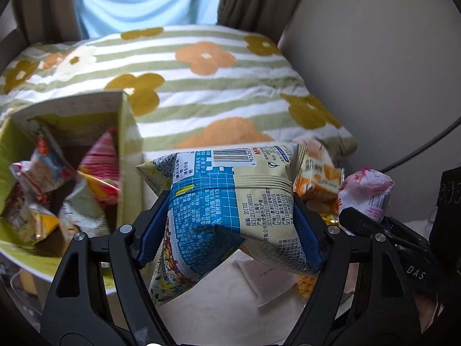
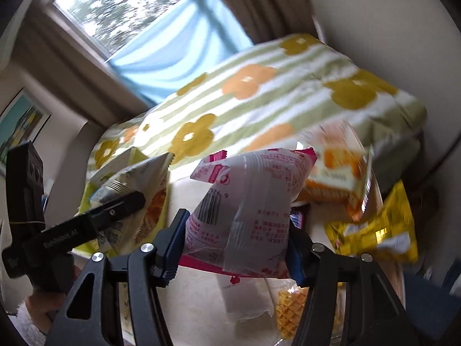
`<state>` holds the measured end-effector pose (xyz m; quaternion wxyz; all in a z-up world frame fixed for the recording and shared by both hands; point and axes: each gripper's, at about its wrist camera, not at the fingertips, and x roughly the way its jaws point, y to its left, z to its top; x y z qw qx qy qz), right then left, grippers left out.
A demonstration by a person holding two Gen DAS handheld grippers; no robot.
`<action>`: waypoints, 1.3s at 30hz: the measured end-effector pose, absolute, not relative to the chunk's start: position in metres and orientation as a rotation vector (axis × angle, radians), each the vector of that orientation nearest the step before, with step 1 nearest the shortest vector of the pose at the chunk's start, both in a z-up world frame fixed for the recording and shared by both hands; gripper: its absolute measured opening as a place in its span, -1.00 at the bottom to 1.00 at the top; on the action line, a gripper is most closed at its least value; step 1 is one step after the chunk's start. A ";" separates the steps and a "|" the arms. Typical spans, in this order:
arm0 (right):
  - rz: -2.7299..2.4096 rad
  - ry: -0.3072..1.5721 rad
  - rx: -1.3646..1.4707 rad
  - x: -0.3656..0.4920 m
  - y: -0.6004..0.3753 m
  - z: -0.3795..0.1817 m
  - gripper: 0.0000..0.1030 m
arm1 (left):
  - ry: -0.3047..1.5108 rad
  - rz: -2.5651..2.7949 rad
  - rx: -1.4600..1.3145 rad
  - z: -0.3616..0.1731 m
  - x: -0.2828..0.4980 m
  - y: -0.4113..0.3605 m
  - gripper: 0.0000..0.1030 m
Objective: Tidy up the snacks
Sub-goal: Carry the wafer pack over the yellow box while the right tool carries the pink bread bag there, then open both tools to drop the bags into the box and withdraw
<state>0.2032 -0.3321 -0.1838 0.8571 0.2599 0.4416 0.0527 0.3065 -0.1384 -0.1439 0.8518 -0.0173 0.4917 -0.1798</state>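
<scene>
Jaws clamped: left gripper [image 1: 230, 225] on blue-grid packet [image 1: 230, 201], right gripper [image 2: 234, 245] on pink packet [image 2: 245, 201]; held clear of counter, presumably for transfer into green box [image 1: 124, 155].

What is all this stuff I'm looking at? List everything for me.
Blue-and-cream snack pack: one, clamped in the left tongs.
Pink-and-white snack pack: one, clamped in the right tongs.
Green box: one, at left, holding several crumpled packets.
Orange packet: one, behind the pink pack.
Yellow packet: one, at right.
Flowered striped quilt: one, behind everything.
Blue curtain: one, by the window.
Left tongs: black, blue pads.
Right tongs: black, blue pads.
</scene>
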 end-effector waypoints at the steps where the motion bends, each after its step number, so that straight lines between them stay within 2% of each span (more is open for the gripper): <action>1: 0.138 0.922 0.533 0.207 -0.328 -0.175 0.08 | 1.016 -0.365 -0.045 -0.135 0.305 -0.130 0.48; 7: 0.234 0.885 0.441 0.225 -0.285 -0.144 0.08 | 0.947 -0.297 -0.123 -0.103 0.308 -0.067 0.48; 15: 0.348 0.846 0.394 0.254 -0.202 -0.116 0.08 | 0.929 -0.209 -0.150 -0.089 0.323 0.036 0.48; 24: 0.409 0.883 0.373 0.295 -0.098 -0.124 0.08 | 1.008 -0.190 -0.109 -0.128 0.337 0.125 0.48; 31: 0.371 0.924 0.365 0.306 -0.056 -0.139 0.08 | 1.067 -0.262 -0.013 -0.166 0.343 0.148 0.49; 33: 0.352 0.938 0.369 0.307 -0.050 -0.144 0.08 | 1.071 -0.281 0.002 -0.173 0.344 0.146 0.56; 35: 0.331 0.952 0.371 0.308 -0.045 -0.148 0.08 | 1.077 -0.300 0.015 -0.176 0.345 0.143 0.74; 36: 0.324 0.958 0.370 0.308 -0.044 -0.149 0.08 | 1.078 -0.307 0.017 -0.177 0.345 0.142 0.95; 39: 0.299 0.976 0.362 0.305 -0.046 -0.152 0.08 | 1.070 -0.327 0.020 -0.180 0.345 0.141 1.00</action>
